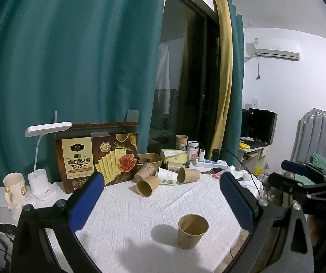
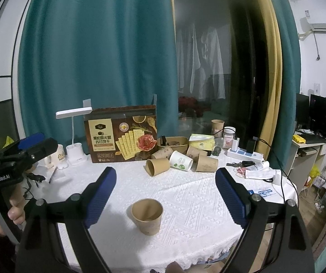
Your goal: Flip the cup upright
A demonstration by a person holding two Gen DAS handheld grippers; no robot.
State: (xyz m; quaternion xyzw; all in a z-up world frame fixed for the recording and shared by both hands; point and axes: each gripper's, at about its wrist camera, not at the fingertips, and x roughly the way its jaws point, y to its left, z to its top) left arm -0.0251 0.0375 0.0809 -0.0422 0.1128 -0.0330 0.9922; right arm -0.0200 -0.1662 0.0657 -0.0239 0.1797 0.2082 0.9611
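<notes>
A table (image 2: 208,204) under a white textured cloth bears an upright paper cup (image 2: 147,216), tipped cups (image 2: 181,160) and a cracker box (image 2: 122,134).

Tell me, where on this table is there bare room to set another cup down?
Bare tablecloth lies all around the upright paper cup, between it and the pile of tipped cups. The back is crowded: cracker box, lamp, mug and power strip; papers fill the right edge.
</notes>
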